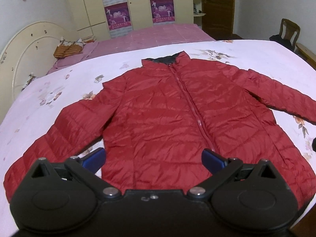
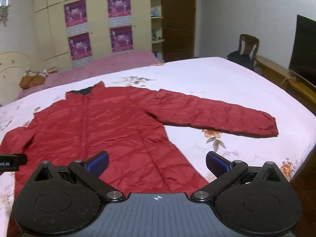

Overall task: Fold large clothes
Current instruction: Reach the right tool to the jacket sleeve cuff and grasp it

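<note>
A red quilted puffer jacket (image 1: 167, 114) lies flat on the bed, zipped, collar away from me, both sleeves spread out. It also shows in the right wrist view (image 2: 110, 126), with its right sleeve (image 2: 217, 114) stretched out to the right. My left gripper (image 1: 154, 160) is open and empty, held above the jacket's hem. My right gripper (image 2: 157, 163) is open and empty above the hem's right corner. The left gripper's edge (image 2: 11, 162) shows at the far left of the right wrist view.
The jacket lies on a white floral bedsheet (image 2: 227, 83). A pink bed (image 1: 154, 35) and a cream wardrobe (image 1: 88, 6) stand behind. A wooden chair (image 2: 247, 45), a wooden bench (image 2: 286, 77) and a dark screen (image 2: 305, 49) stand on the right.
</note>
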Available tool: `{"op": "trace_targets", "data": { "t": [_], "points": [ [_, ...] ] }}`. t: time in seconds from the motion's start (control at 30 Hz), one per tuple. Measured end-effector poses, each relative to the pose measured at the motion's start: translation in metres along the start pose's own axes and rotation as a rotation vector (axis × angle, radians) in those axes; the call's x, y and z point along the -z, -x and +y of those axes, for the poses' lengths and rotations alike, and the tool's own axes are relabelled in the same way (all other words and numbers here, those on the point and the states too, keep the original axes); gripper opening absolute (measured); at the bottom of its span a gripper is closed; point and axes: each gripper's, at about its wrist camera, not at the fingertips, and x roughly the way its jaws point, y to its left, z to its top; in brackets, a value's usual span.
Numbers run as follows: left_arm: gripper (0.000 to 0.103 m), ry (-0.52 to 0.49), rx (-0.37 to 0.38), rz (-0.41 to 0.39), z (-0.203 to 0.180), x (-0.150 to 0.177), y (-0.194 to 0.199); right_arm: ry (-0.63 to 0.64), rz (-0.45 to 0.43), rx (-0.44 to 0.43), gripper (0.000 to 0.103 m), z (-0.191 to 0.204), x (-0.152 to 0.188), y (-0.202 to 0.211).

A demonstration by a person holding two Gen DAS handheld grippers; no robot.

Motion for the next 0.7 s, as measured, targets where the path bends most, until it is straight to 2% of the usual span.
{"op": "trace_targets", "data": {
  "t": [0.23,0.47,0.7],
  "points": [
    [0.103,0.018,-0.013,0.023,-0.022,-0.02,-0.032,-0.018,0.014,0.038,0.103,-0.035,-0.014,-0.037],
    [0.103,0.077,0.021,-0.002,-0.049,-0.041,-0.064,-0.049,0.004,0.06,0.103,-0.094,-0.035,-0.087],
    [0.103,0.108,0.002,0.019,-0.079,-0.059,-0.102,-0.078,0.033,0.105,0.103,-0.152,-0.052,-0.135]
  ]
}}
